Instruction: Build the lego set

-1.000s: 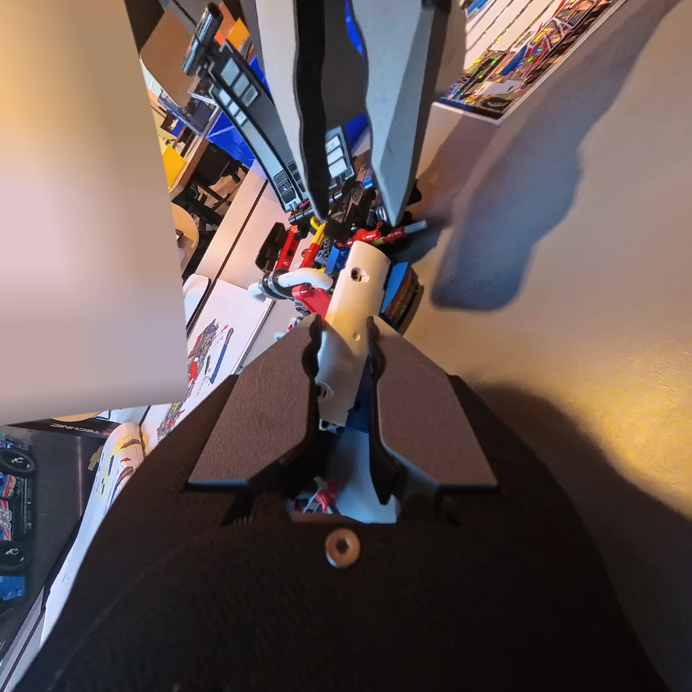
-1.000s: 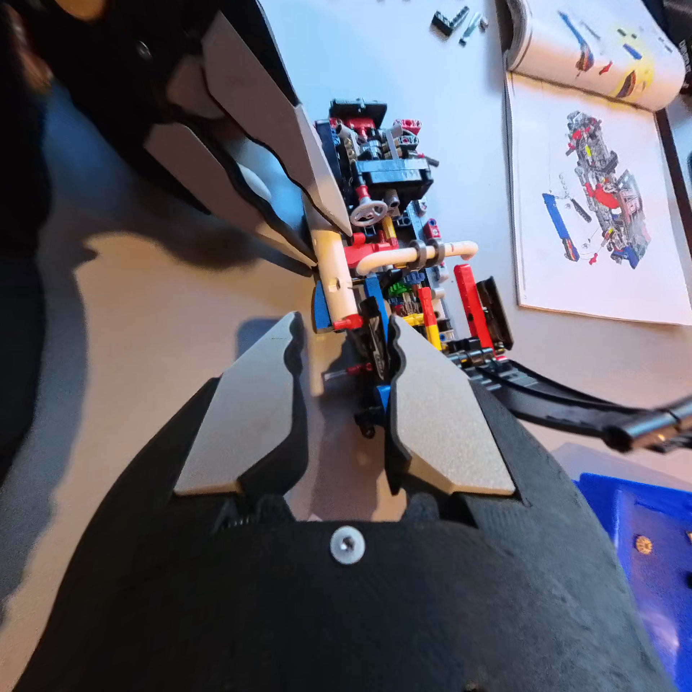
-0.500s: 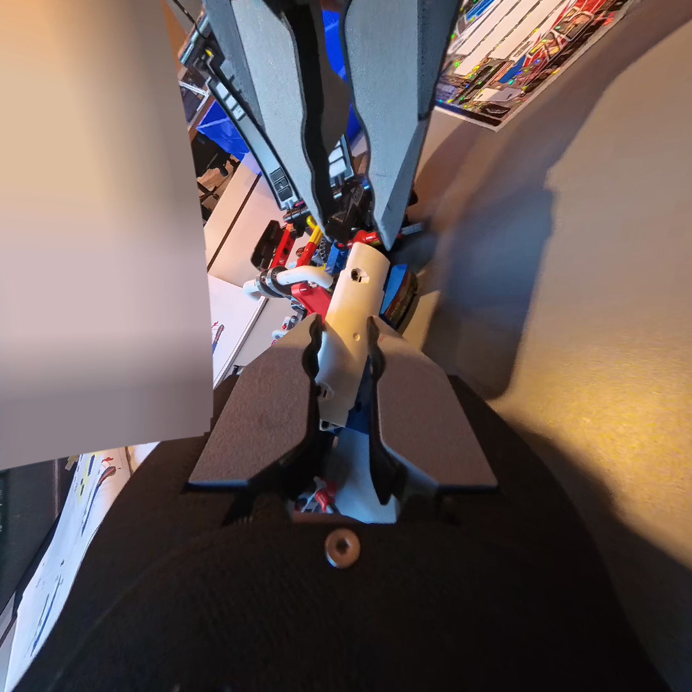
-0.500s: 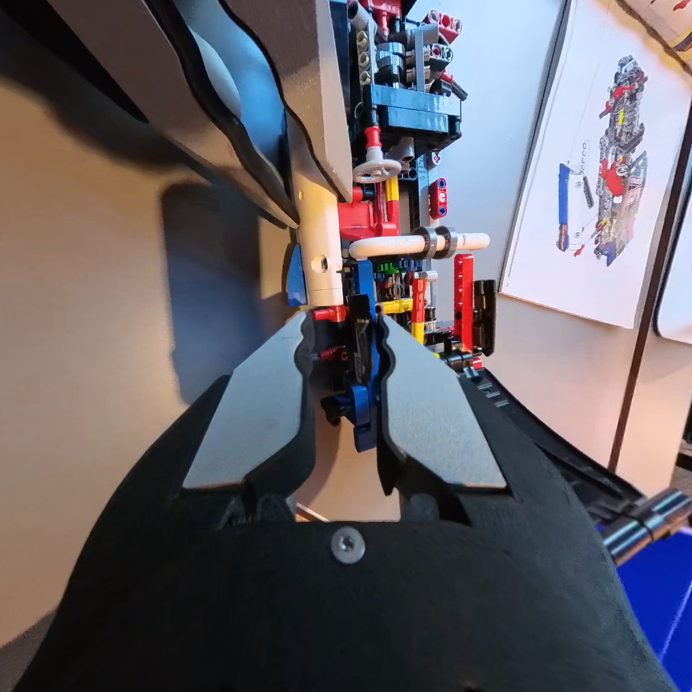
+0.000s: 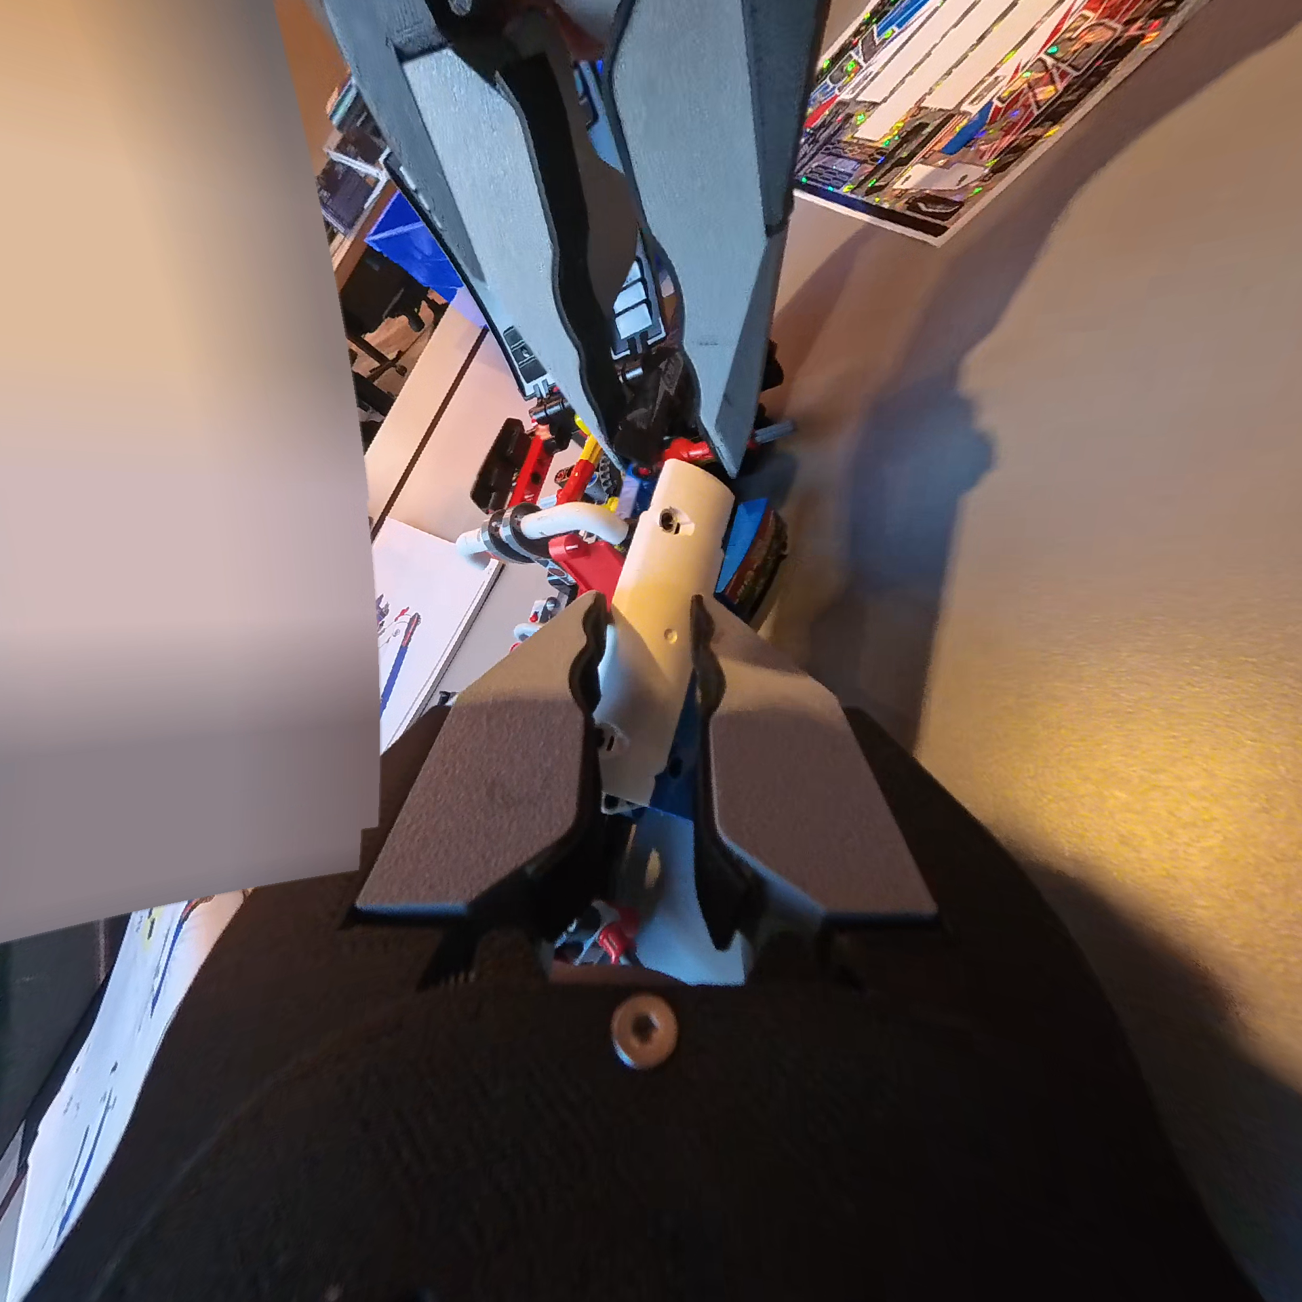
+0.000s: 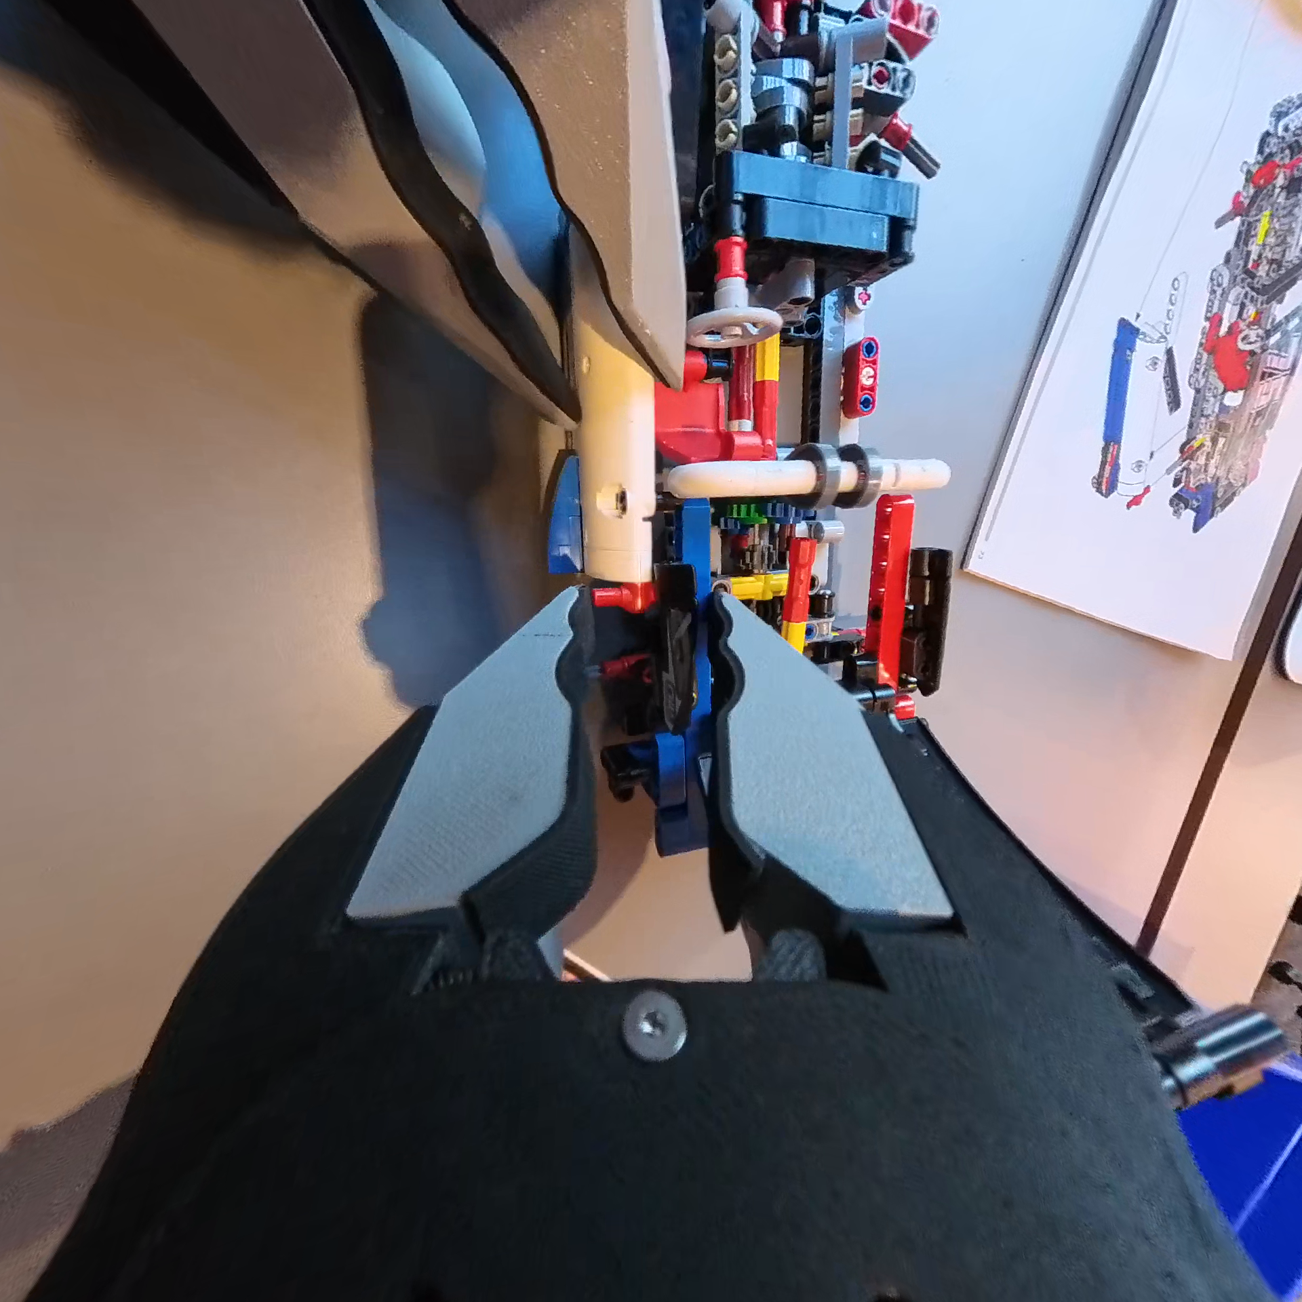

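The partly built lego model [image 6: 761, 451], a frame of red, blue, yellow and black beams with a white tube, lies on the table. My left gripper [image 5: 645, 620] is shut on the model's long white panel [image 5: 669, 556]. In the right wrist view the left gripper [image 6: 620, 366] comes in from the top left over that panel [image 6: 613, 458]. My right gripper [image 6: 645, 613] is shut on the model's end, around a black piece [image 6: 676, 662] and a blue beam [image 6: 680, 782]. In the left wrist view the right gripper [image 5: 662, 430] comes down from above.
An open instruction booklet [image 6: 1162, 423] lies to the right of the model and also shows in the left wrist view [image 5: 423, 599]. A sticker sheet [image 5: 951, 106] lies at the far right. A blue bin [image 6: 1254, 1162] sits at the lower right. A long black curved strip [image 6: 1021, 845] runs beside my right gripper. The grippers' ends are close to 5 cm from one another.
My right gripper has moved forward along the model and its jaws have narrowed around the black and blue end. My left gripper keeps its hold on the white panel.
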Available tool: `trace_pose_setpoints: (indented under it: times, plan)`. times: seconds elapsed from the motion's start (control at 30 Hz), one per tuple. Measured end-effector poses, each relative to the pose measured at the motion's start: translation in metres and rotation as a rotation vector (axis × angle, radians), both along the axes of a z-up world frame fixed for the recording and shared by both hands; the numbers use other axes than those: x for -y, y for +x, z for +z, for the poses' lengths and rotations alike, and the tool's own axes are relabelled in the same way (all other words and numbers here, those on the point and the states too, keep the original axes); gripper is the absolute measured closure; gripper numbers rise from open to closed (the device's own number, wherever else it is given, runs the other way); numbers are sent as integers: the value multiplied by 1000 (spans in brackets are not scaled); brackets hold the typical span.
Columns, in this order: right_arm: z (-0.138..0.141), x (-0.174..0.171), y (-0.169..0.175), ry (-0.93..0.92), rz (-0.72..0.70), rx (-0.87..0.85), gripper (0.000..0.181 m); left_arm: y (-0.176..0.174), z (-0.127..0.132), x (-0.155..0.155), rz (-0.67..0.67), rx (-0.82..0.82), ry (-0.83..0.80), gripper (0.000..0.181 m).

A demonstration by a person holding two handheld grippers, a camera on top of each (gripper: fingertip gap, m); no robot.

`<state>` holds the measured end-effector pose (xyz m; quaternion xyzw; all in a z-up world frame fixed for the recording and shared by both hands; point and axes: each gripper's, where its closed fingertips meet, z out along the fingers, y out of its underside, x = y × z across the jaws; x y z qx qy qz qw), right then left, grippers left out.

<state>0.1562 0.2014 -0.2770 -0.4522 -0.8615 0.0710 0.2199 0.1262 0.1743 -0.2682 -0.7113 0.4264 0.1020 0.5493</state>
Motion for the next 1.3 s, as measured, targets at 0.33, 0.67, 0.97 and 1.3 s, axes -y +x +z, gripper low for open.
trace_pose_setpoints:
  times: [0.33, 0.67, 0.97, 1.3]
  plan:
    - [4, 2, 1, -105, -55, 42, 149, -1, 0, 0, -2, 18, -12, 162]
    - [-8, 6, -2, -131, -49, 83, 135, 0, 0, -1, -7, 18, -20, 162]
    - [-6, 2, -4, -170, -87, 79, 149, 1, 1, -1, -7, 7, -5, 163]
    - [-7, 0, -4, -165, -106, 62, 148, 6, 3, -2, -24, -7, 29, 167]
